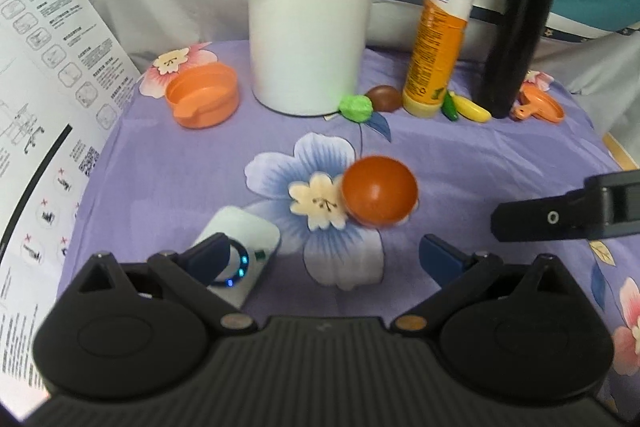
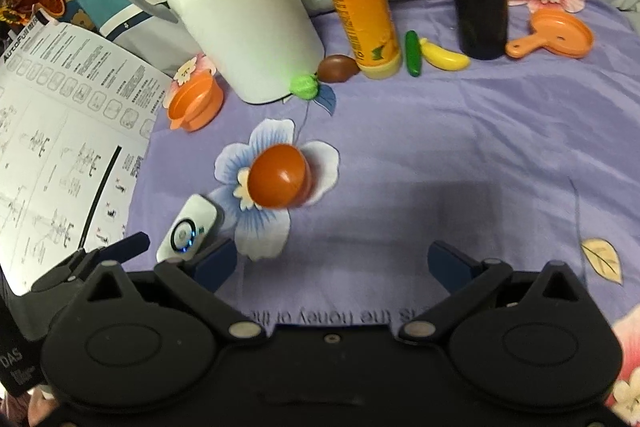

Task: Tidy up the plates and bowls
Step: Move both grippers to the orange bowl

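Note:
A small dark-orange bowl (image 1: 379,190) lies tipped on the purple floral cloth; it also shows in the right wrist view (image 2: 279,175). A light-orange pot-shaped bowl (image 1: 202,95) stands at the back left (image 2: 195,101). An orange toy pan (image 1: 540,105) lies at the back right (image 2: 554,34). My left gripper (image 1: 326,257) is open and empty, just short of the tipped bowl. My right gripper (image 2: 332,263) is open and empty, to the right of that bowl; its finger shows in the left wrist view (image 1: 560,217).
A white jug (image 1: 310,11), an orange bottle (image 1: 440,27) and a black flask (image 1: 516,39) stand along the back. Small toy foods lie at their feet (image 2: 444,55). A white remote (image 2: 188,229) and a printed sheet (image 2: 60,131) lie at the left.

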`<act>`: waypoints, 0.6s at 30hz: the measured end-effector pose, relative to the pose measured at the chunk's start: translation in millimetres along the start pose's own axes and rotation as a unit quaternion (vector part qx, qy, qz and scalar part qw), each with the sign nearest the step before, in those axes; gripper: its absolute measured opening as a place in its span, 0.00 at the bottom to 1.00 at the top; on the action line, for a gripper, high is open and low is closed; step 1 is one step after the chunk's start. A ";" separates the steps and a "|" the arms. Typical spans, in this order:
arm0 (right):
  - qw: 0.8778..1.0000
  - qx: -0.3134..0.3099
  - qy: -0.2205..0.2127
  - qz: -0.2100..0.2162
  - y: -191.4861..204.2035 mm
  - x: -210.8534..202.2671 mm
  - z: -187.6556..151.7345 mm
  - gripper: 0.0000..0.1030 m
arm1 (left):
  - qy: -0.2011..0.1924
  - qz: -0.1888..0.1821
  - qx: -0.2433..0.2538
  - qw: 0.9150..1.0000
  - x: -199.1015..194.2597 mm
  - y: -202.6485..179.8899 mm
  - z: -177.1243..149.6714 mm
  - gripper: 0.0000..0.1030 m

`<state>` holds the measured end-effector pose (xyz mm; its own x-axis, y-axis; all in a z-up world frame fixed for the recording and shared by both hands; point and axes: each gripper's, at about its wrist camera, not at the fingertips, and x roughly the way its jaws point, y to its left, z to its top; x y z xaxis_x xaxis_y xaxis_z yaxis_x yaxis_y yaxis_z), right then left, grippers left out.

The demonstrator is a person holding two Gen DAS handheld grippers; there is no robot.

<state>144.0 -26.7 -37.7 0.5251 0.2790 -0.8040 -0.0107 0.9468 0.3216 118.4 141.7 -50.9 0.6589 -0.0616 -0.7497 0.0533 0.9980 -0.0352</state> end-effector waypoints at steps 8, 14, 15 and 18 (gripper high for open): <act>1.000 0.006 -0.002 -0.007 6.8 31.1 24.7 1.00 | 0.003 0.011 0.000 1.000 28.6 5.7 19.7 1.00; 1.000 0.012 -0.012 -0.017 9.8 52.2 41.2 0.80 | 0.006 0.020 -0.004 1.000 48.1 10.0 30.0 0.94; 1.000 0.015 -0.011 -0.016 10.0 56.4 43.1 0.73 | 0.007 0.020 -0.006 1.000 51.3 11.2 31.6 0.92; 1.000 0.023 -0.004 -0.008 9.0 69.1 47.3 0.58 | 0.011 0.017 -0.007 1.000 60.1 11.6 34.7 0.84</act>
<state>220.4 -6.5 -66.6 0.5319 0.2624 -0.8051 0.0366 0.9427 0.3315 184.6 149.0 -73.4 0.6434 -0.0281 -0.7650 0.0205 0.9996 -0.0195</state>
